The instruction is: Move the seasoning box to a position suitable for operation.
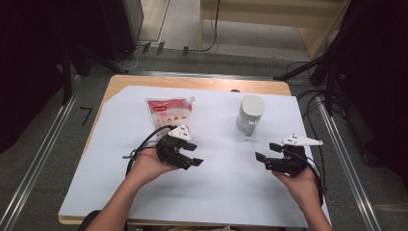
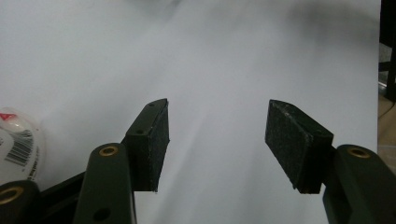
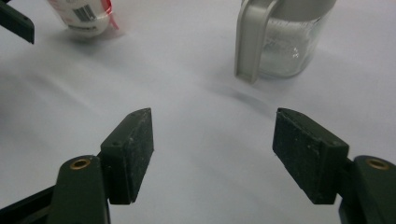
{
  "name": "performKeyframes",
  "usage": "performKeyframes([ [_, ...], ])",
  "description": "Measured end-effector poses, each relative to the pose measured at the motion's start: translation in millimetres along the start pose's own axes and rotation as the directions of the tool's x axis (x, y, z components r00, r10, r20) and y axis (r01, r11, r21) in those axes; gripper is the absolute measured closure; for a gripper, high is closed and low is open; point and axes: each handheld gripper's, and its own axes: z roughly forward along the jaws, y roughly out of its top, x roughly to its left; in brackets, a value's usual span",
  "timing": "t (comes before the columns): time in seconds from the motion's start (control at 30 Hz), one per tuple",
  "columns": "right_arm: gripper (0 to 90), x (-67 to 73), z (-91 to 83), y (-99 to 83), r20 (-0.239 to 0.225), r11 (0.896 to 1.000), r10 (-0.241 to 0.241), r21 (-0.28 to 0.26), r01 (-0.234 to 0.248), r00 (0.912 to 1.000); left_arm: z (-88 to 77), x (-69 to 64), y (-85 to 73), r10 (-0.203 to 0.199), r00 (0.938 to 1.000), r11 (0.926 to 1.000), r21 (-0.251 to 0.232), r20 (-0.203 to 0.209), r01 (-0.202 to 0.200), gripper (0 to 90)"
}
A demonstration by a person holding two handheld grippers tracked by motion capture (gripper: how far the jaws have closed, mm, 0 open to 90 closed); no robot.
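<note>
A red and white spouted pouch (image 1: 170, 111) lies flat on the white sheet (image 1: 216, 183) at the back left; its barcoded edge (image 2: 18, 147) shows at the left of the left gripper view, and its bottom end (image 3: 84, 16) appears in the right gripper view. A glass jar with a grey lid and handle (image 1: 249, 115) stands upright at the back right, with the handle (image 3: 250, 42) facing me. My left gripper (image 1: 195, 155) hovers just in front of the pouch, open with nothing between the jaws (image 2: 217, 142). My right gripper (image 1: 266, 151) is in front of the jar, open and empty (image 3: 212, 151).
The white sheet covers a wooden table (image 1: 192, 83). Black cables trail from both grippers. Metal rails (image 1: 43, 159) run along both sides of the table, and cables lie on the floor beyond the far edge.
</note>
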Motion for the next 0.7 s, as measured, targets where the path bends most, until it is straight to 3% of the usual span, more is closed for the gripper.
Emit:
performKeyframes([
  [0.07,30.1,-0.2,1.3,-0.2,0.005,1.000,-0.002,0.002,0.002,1.0000,-0.6,0.8,-0.6,-0.008,1.0000,1.0000,-0.001,0.002,0.008,43.7],
  [0.13,30.1,-0.5,1.9,0.2,0.012,1.000,0.000,-0.001,0.000,0.9999,-4.3,0.7,-2.4,-0.047,0.9987,0.9989,-0.001,0.020,0.047,46.7],
  [0.27,31.1,-1.0,2.3,0.0,0.013,1.000,-0.006,0.004,0.006,0.9999,-3.7,-0.8,-4.9,-0.001,1.0000,1.0000,-0.008,0.009,0.001,45.3],
  [0.4,34.0,-1.1,3.5,-0.2,-0.006,1.000,0.014,0.023,-0.014,0.9999,-2.8,0.0,-4.9,-0.001,0.9999,1.0000,0.008,0.013,0.001,44.2],
  [0.47,34.5,-0.3,2.7,0.2,-0.001,1.000,0.004,0.015,-0.004,1.0000,-2.7,-0.4,-5.3,0.018,0.9998,0.9998,-0.001,0.007,-0.018,42.4],
  [0.6,34.3,0.1,2.3,0.7,0.008,1.000,-0.014,0.010,0.014,0.9999,-1.3,0.6,-5.0,0.010,0.9998,0.9999,-0.008,0.016,-0.010,40.3],
  [0.7,34.3,-0.3,3.4,-0.1,0.009,0.999,-0.028,0.018,0.027,0.9996,-0.5,-0.9,-4.8,0.026,0.9995,0.9997,0.000,0.016,-0.026,40.0],
])
